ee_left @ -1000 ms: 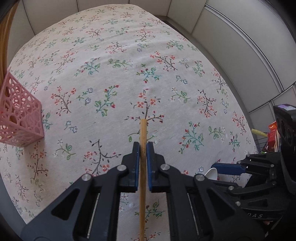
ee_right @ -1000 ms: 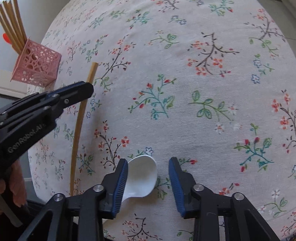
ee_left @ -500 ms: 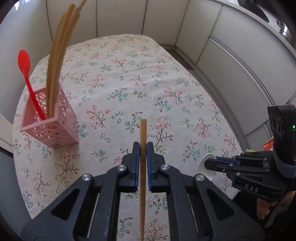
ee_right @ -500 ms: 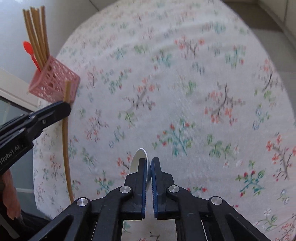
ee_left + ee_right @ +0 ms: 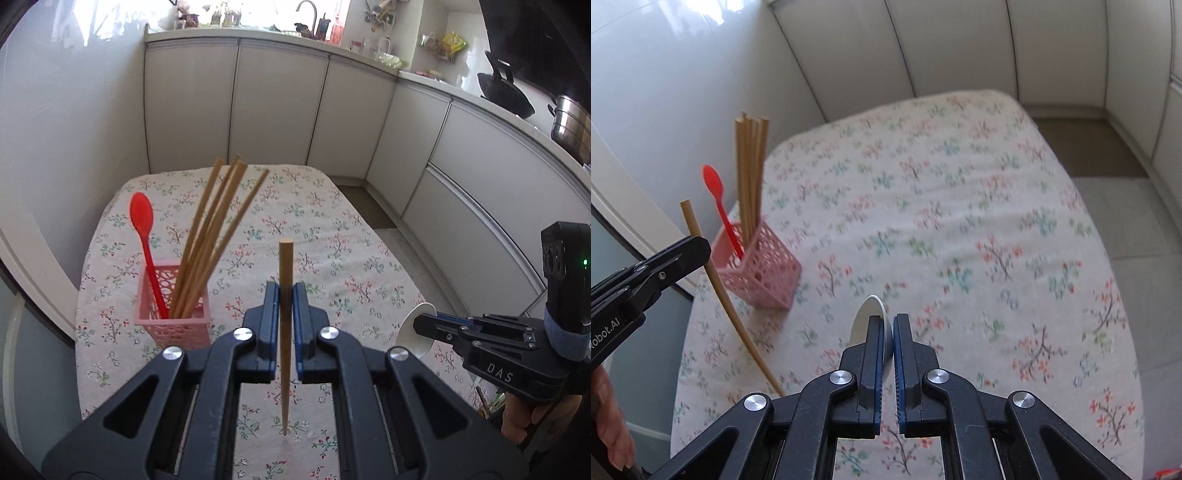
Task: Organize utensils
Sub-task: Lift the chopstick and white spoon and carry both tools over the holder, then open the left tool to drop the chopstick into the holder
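Utensils are up in both claws right now; the left claw (image 5: 285,295) is clamped tight on a long tan wooden chopstick (image 5: 284,332), which runs straight up between the blue-lined pads, blunt end poking above them and thin tip hanging down over the table (image 5: 351,229) with its white floral cloth; over on the right, the right claw (image 5: 889,325) is pinched nearly closed on a small white plastic spoon (image 5: 868,314), the rounded bowl sticking out past the fingertips on the left side, edge-on; from the left wrist view that same spoon shows as a pale cup shape at the tip of the right claw (image 5: 424,325), lifted clear of the cloth.

Over by the near-left corner of the table stands the pink perforated plastic holder (image 5: 173,314), square and upright; it carries a bundle of tan chopsticks (image 5: 218,229) fanning out and leaning to the right, and a red plastic spoon (image 5: 146,240) standing handle-down, bowl up, on the holder's left side; the held chopstick is just right of the holder, apart from it; in the right wrist view the left claw (image 5: 690,254) comes in from the left edge, the chopstick slanting through it in front of the holder; a person's fingers (image 5: 609,424) show at the lower left edge; white kitchen cabinets (image 5: 277,103) curve behind the table.
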Tool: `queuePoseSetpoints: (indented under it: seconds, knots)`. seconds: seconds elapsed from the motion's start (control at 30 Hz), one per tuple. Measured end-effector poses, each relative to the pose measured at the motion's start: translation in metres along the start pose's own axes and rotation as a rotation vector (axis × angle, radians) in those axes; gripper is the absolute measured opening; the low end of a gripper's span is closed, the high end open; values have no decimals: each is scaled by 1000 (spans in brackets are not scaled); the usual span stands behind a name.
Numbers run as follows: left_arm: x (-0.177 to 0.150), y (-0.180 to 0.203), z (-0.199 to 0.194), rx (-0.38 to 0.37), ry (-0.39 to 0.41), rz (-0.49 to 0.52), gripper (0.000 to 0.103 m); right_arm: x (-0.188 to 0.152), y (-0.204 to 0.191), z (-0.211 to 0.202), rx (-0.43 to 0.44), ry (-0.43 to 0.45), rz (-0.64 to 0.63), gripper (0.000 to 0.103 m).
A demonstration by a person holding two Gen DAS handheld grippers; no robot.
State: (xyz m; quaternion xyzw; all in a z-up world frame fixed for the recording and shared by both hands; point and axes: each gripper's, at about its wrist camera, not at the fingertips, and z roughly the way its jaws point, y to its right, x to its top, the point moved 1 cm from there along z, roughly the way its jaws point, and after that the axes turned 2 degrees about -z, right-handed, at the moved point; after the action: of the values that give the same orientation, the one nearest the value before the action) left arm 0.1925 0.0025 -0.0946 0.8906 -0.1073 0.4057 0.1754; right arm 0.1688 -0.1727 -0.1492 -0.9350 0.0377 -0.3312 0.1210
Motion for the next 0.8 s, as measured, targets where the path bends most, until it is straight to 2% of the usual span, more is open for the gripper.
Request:
queuePoseSetpoints:
  seconds: [0.4, 0.57, 0.67, 0.8]
  knots:
    - [35, -52, -62, 87, 328, -144, 8, 52, -37, -13, 15, 124, -50, 5]
    - [38, -57, -84, 148, 510, -137, 8, 71, -48, -16, 31, 195, -45, 5]
    - [42, -56, -79, 186, 550, -95, 8, 77, -52, -14, 36, 227, -38, 5]
    - [45, -54, -54, 242, 536, -26, 8, 84, -59, -6, 50, 241, -41, 5]
